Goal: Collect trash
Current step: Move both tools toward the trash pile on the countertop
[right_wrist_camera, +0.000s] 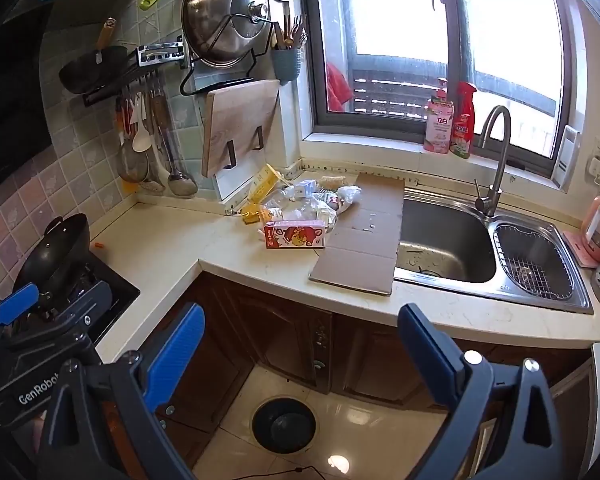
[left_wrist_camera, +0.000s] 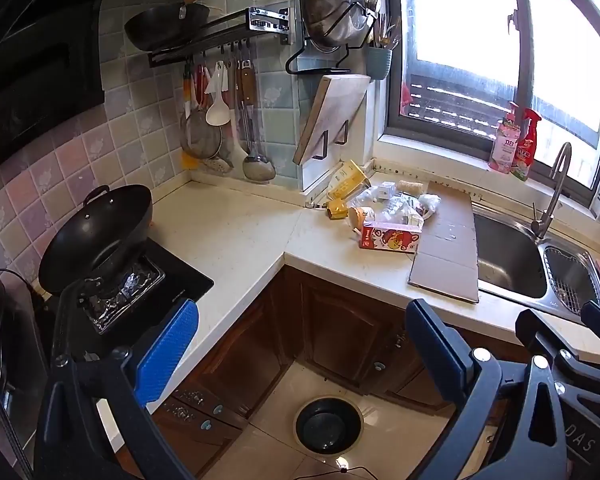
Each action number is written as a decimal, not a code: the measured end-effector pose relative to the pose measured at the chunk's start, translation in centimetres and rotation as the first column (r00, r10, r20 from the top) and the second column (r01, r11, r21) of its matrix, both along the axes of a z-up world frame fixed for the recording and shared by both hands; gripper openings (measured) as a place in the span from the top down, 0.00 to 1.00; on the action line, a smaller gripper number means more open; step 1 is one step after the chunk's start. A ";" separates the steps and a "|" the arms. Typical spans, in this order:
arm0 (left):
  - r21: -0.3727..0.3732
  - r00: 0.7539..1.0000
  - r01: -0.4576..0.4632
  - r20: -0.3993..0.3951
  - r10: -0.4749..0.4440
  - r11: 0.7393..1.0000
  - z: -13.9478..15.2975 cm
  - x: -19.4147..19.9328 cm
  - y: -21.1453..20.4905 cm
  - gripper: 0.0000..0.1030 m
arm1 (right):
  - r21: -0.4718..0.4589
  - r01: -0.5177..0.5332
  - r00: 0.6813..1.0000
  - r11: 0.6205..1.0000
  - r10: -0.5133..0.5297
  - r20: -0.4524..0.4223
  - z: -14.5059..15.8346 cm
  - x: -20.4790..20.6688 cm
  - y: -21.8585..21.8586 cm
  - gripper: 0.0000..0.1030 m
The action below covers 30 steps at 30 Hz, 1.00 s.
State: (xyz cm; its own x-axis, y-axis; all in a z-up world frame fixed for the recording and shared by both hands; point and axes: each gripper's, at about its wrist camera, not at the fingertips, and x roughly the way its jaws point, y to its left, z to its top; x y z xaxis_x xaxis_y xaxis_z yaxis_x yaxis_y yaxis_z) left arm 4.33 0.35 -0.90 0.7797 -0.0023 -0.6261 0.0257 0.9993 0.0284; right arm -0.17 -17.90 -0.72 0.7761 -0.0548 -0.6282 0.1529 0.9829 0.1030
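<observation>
Two grippers hover short of the table, both empty. In the left wrist view, the left gripper (left_wrist_camera: 300,356) has its jaws spread wide with nothing between them, over the cabinet corner and the bin (left_wrist_camera: 328,426) on the floor below. The trash (left_wrist_camera: 384,210) lies heaped on the table (left_wrist_camera: 236,236) near the far corner: a pink carton (left_wrist_camera: 390,238) in front, a yellow box (left_wrist_camera: 346,180) leaning behind, crumpled wrappers between, all just beside a cardboard sheet (left_wrist_camera: 448,248) that overlaps the sink (left_wrist_camera: 508,256). In the right wrist view, the right gripper (right_wrist_camera: 298,354) likewise has its jaws wide apart and holds nothing; the carton (right_wrist_camera: 296,234) touches the sheet's (right_wrist_camera: 364,236) edge. From here the risks, as I judge them: a grab into the loose heap may pinch only a wrapper and scatter the rest; a nudge to the sheet could tip it into the sink; and the left arm swinging in could clip the wok (left_wrist_camera: 96,236) on the stove.
</observation>
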 end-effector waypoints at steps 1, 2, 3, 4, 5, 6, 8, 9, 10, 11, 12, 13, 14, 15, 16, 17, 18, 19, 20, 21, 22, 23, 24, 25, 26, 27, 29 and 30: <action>0.003 1.000 0.000 0.001 0.000 1.000 0.0 0.1 0.0 0.02 | -0.003 0.000 1.000 1.000 0.000 0.000 0.0 0.2 0.1 0.05; 0.004 1.000 -0.001 0.000 0.001 1.000 -0.1 0.4 0.1 0.02 | -0.006 0.003 1.000 1.000 -0.003 0.000 0.0 0.4 0.4 0.05; 0.004 1.000 -0.001 -0.003 0.001 1.000 -0.1 0.6 0.2 0.02 | -0.006 0.003 1.000 1.000 -0.003 -0.001 0.0 0.5 0.6 0.05; 0.006 1.000 -0.001 -0.006 0.001 1.000 -0.2 0.7 0.2 0.02 | -0.006 0.003 1.000 1.000 -0.003 -0.002 -0.1 0.5 0.5 0.05; 0.006 1.000 0.000 -0.010 0.000 1.000 -0.2 0.8 0.2 0.02 | -0.005 0.003 1.000 1.000 -0.003 -0.005 -0.2 0.7 0.7 0.05; 0.004 1.000 0.001 -0.012 -0.001 1.000 -0.3 0.8 0.4 0.02 | -0.004 0.004 1.000 1.000 -0.004 -0.009 -0.2 0.8 0.8 0.05; -0.001 1.000 0.002 -0.018 -0.002 1.000 -0.6 1.0 0.5 0.02 | -0.003 0.005 1.000 1.000 -0.005 -0.014 -0.2 0.9 1.0 0.05; -0.002 1.000 0.001 -0.020 -0.001 1.000 -0.7 1.0 0.6 0.02 | -0.005 0.005 1.000 1.000 -0.005 -0.015 -0.3 0.9 1.2 0.05; -0.006 1.000 0.002 -0.022 -0.002 1.000 -0.8 1.1 0.8 0.02 | -0.006 0.006 1.000 1.000 -0.006 -0.016 -0.3 0.9 1.3 0.05; -0.011 1.000 0.004 -0.023 -0.004 1.000 -0.9 1.2 1.0 0.02 | -0.007 0.007 1.000 1.000 -0.007 -0.015 -0.3 0.9 1.5 0.05; -0.013 1.000 0.006 -0.024 -0.006 1.000 -1.0 1.2 1.2 0.02 | -0.006 0.005 1.000 1.000 -0.005 -0.016 -0.3 1.0 1.3 0.05; -0.014 1.000 0.006 -0.026 -0.007 1.000 -1.1 1.3 1.3 0.02 | -0.006 0.005 1.000 1.000 -0.005 -0.017 -0.2 1.0 1.3 0.05; -0.015 1.000 0.007 -0.027 -0.007 1.000 -1.2 1.3 1.4 0.02 | -0.006 0.005 1.000 1.000 -0.005 -0.017 -0.3 1.0 1.4 0.05; -0.015 1.000 0.008 -0.028 -0.008 1.000 -1.2 1.3 1.5 0.02 | -0.004 0.004 1.000 1.000 -0.004 -0.017 -0.3 1.0 1.2 0.05; -0.015 1.000 0.008 -0.027 -0.008 1.000 -1.3 1.3 1.5 0.02 | -0.003 0.003 1.000 1.000 -0.003 -0.017 -0.3 0.9 1.2 0.05; -0.014 1.000 0.008 -0.026 -0.008 1.000 -1.4 1.3 1.5 0.02 | -0.002 0.004 1.000 1.000 -0.004 -0.018 -0.3 0.9 1.2 0.05; -0.012 1.000 0.009 -0.025 -0.009 1.000 -1.4 1.3 1.5 0.02 | -0.003 0.003 1.000 1.000 -0.003 -0.017 -0.4 0.9 1.1 0.05; -0.012 1.000 0.008 -0.027 -0.008 1.000 -1.3 1.3 1.4 0.02 | -0.002 0.005 1.000 1.000 -0.005 -0.018 -0.4 0.8 1.3 0.05; -0.011 1.000 0.009 -0.029 -0.009 1.000 -1.3 1.4 1.5 0.02 | 0.000 0.009 1.000 1.000 -0.009 -0.018 -0.4 0.8 1.5 0.05; -0.015 1.000 0.006 -0.028 -0.007 1.000 -1.3 1.3 1.4 0.02 | 0.001 0.012 1.000 1.000 -0.012 -0.018 -0.6 0.7 1.6 0.05; -0.015 0.999 0.008 -0.031 -0.008 1.000 -1.4 1.3 1.5 0.02 | 0.002 0.015 1.000 1.000 -0.015 -0.018 -0.6 0.7 1.7 0.05; -0.015 0.999 0.009 -0.034 -0.009 1.000 -1.5 1.1 1.6 0.02 | 0.001 0.019 1.000 1.000 -0.019 -0.018 -0.8 0.6 1.8 0.05; -0.015 0.999 0.010 -0.039 -0.011 1.000 -1.6 1.1 1.7 0.02 | 0.001 0.023 1.000 1.000 -0.023 -0.017 -0.9 0.3 2.0 0.05; -0.015 0.999 0.011 -0.045 -0.012 1.000 -1.8 1.1 1.8 0.02 | -0.001 0.025 1.000 1.000 -0.025 -0.017 -1.1 0.1 2.2 0.05; -0.013 0.999 0.012 -0.051 -0.013 1.000 -2.0 1.1 1.9 0.02 | -0.002 0.027 0.999 1.000 -0.027 -0.019 -1.1 0.1 2.3 0.05; -0.009 0.998 0.012 -0.055 -0.012 1.000 -2.1 1.1 1.9 0.02 | -0.003 0.027 0.999 1.000 -0.027 -0.021 -1.1 0.1 2.4 0.05; -0.004 0.998 0.013 -0.061 -0.013 1.000 -2.3 1.0 2.1 0.02 | -0.005 0.028 0.999 1.000 -0.028 -0.025 -1.2 0.0 2.5 0.05; -0.004 0.998 0.013 -0.066 -0.013 1.000 -2.5 0.9 2.1 0.02 | -0.004 0.029 0.999 1.000 -0.029 -0.028 -1.2 0.0 2.5 0.05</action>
